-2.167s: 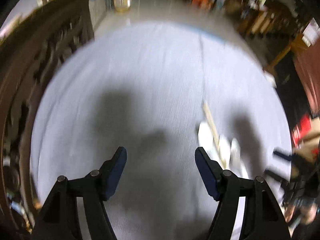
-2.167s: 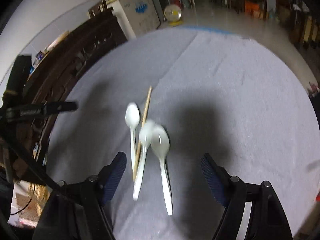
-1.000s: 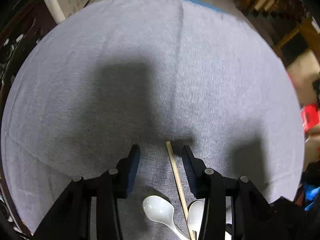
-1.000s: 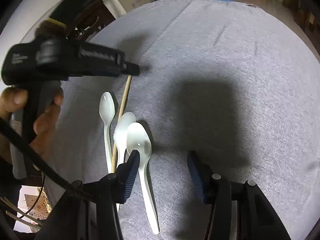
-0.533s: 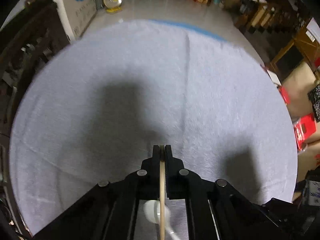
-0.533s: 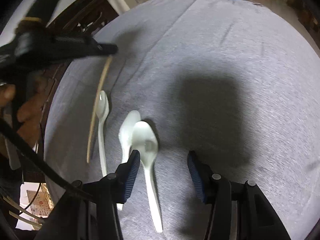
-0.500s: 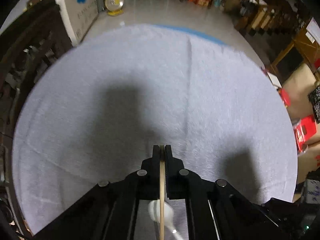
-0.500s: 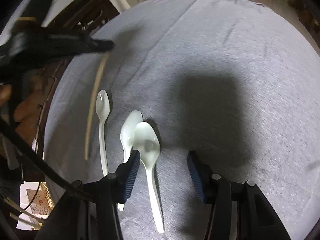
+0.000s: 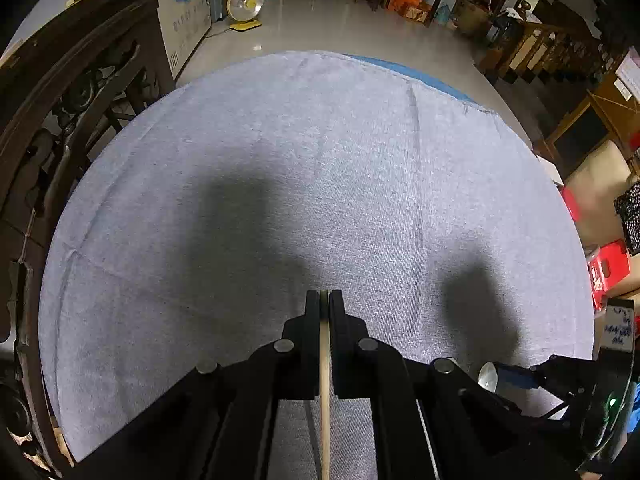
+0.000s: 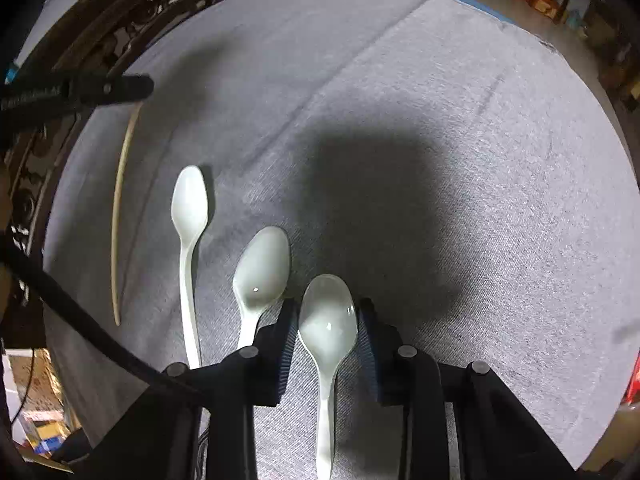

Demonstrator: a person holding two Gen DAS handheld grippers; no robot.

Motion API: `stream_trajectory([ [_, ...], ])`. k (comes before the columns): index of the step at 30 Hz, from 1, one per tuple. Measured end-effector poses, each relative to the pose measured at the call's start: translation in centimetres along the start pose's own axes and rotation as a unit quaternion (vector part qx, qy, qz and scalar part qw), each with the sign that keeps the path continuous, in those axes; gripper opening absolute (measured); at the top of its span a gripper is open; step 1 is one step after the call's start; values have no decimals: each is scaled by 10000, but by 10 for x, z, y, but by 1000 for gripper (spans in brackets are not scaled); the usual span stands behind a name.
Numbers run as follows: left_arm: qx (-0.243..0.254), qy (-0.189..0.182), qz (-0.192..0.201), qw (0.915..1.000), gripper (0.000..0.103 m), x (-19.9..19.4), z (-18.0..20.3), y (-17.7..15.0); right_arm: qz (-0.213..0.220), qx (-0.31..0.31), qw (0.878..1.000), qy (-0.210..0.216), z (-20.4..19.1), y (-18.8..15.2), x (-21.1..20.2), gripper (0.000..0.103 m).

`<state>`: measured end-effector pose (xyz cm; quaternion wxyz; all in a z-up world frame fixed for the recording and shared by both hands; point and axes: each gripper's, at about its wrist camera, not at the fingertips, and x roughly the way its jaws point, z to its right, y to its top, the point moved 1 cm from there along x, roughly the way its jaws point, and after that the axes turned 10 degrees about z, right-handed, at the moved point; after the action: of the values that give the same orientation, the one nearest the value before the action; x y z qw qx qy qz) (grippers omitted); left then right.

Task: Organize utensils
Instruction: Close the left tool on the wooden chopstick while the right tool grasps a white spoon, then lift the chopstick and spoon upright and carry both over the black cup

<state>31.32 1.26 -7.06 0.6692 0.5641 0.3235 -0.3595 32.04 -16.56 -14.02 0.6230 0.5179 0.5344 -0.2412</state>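
In the left wrist view, the left gripper (image 9: 324, 300) is clamped tight on a wooden chopstick (image 9: 324, 384), which runs back between the jaws toward the camera, above the grey tablecloth (image 9: 320, 168). In the right wrist view, the right gripper (image 10: 327, 320) has just been closing; its jaws flank the bowl of the nearest white spoon (image 10: 328, 330), though contact is unclear. Two more spoons (image 10: 262, 268) lie to its left. Squeezing a rounded bowl could pop the spoon out sideways.

No text is legible; blue markings on the white cabinet (image 9: 188, 8) are unreadable.
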Motion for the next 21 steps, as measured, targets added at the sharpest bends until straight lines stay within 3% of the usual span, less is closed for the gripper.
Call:
stream_trajectory([
  [6, -56, -86, 127, 9999, 4, -5, 4, -4, 208, 225, 9995, 47, -2, -8, -9, 31],
  [12, -291, -203, 575, 9977, 4, -39, 0, -7, 936, 688, 9932, 66, 16, -26, -41, 31],
  [16, -457, -142, 920, 9946, 4, -55, -7, -19, 1502, 1060, 9829, 64, 26, -40, -63, 31],
  [21, -496, 272, 1614, 9853, 4, -83, -14, -31, 2361, 1269, 9633, -148, 32, -53, -95, 31],
])
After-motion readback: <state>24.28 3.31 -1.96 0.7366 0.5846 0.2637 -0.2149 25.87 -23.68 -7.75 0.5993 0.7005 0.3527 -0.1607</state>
